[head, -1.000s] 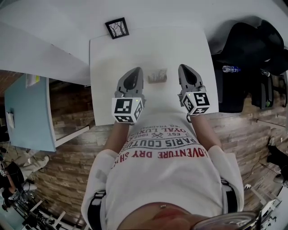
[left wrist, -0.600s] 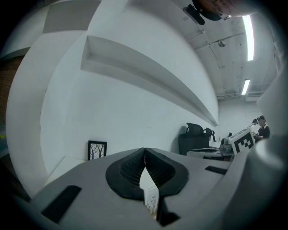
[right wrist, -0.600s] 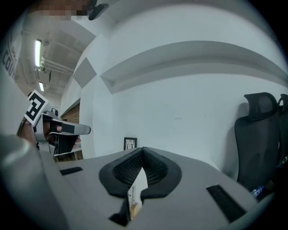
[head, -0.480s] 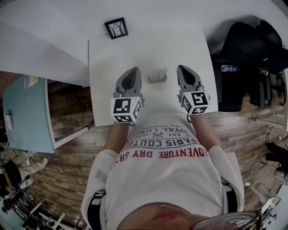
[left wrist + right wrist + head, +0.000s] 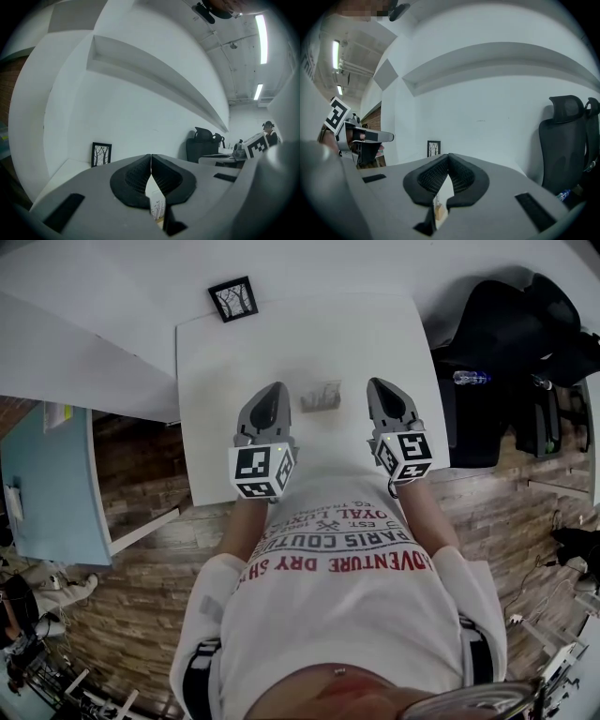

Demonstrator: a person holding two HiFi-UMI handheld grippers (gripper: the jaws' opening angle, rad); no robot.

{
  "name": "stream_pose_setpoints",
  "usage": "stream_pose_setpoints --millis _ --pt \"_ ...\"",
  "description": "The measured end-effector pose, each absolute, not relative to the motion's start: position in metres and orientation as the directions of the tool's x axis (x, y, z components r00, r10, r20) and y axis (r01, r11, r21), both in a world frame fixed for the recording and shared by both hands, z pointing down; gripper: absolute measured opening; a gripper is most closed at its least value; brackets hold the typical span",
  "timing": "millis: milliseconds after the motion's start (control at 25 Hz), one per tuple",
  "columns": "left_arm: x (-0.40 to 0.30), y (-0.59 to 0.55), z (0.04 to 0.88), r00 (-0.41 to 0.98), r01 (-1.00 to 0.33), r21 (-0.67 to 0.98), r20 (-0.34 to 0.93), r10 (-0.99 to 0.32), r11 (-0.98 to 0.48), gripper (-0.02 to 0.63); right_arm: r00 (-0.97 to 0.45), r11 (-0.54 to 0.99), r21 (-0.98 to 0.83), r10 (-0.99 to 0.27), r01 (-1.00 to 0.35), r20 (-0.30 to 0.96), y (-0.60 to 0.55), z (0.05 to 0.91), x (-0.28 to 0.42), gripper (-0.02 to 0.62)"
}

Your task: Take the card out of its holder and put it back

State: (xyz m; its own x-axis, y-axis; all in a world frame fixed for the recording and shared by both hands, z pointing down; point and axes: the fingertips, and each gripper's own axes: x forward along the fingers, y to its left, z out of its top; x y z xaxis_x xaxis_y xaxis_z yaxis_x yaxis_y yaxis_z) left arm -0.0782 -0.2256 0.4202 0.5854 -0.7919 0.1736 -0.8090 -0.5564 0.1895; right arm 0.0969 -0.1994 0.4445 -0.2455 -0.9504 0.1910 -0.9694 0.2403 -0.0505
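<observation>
Head view steeply above holder [image 5: 322, 397], others level

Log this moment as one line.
left claw: shut, empty | right claw: shut, empty | white card in wooden holder: standing on white table, between both claws, untouched

Two claws are in view: the left claw [image 5: 275, 390] and the right claw [image 5: 381, 386]. Each bears one marker cube, one on the left [image 5: 262, 470] and one on the right [image 5: 405, 454]. One white table [image 5: 281, 343] carries one card [image 5: 155, 202], one wooden holder [image 5: 439, 212] and one framed picture [image 5: 232, 298]. One bottle [image 5: 469, 378] lies beside the table. The black chairs [image 5: 565, 140] overlap too much to count.
</observation>
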Motion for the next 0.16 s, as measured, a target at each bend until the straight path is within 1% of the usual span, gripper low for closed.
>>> stream_pose_setpoints --millis 160 --pt "-0.0761 -0.2241 0.4251 0.593 -0.804 0.189 0.178 -0.785 -0.564 0.026 -0.233 0.227 -0.057 -0.953 -0.972 0.192 -0.197 0.4475 0.099 0.025"
